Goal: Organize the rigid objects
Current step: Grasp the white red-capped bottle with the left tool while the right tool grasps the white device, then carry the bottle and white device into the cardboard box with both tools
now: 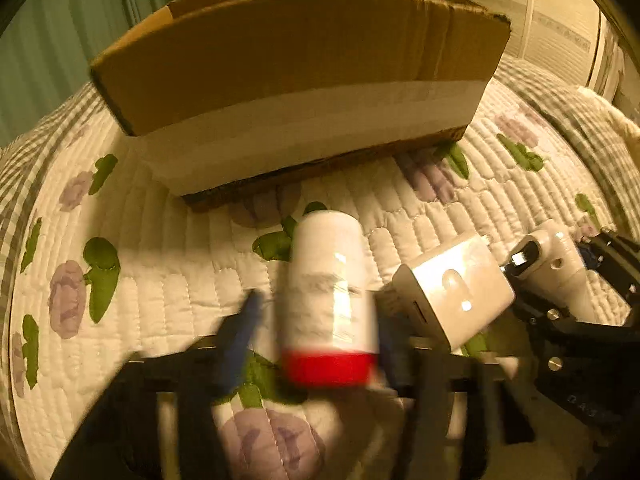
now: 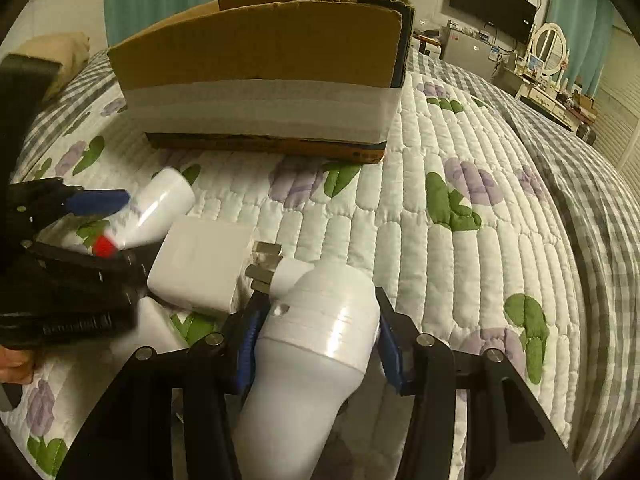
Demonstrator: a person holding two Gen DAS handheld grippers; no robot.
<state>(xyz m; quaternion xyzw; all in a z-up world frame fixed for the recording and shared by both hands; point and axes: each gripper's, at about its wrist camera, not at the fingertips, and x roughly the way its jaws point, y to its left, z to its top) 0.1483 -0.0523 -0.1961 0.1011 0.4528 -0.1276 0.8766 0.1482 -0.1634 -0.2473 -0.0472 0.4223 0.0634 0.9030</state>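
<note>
My left gripper (image 1: 320, 316) is shut on a white bottle with a red cap (image 1: 330, 300), held just above the quilt; the bottle also shows in the right wrist view (image 2: 156, 208), blurred. My right gripper (image 2: 316, 328) is shut on a white bulb-shaped plug-in lamp (image 2: 316, 344) with metal prongs, which also shows in the left wrist view (image 1: 556, 256). A white square charger block (image 1: 452, 292) lies on the quilt between the two grippers, and in the right wrist view (image 2: 204, 264) it sits just left of the lamp. An open cardboard box (image 1: 296, 68) stands ahead of both grippers (image 2: 260, 64).
Everything rests on a bed with a white floral quilt (image 2: 460, 240) and a grey checked blanket (image 2: 592, 200) at the right. Another white object (image 2: 154, 326) lies by the charger. Green curtains, a wall TV and a dressing table stand beyond the bed.
</note>
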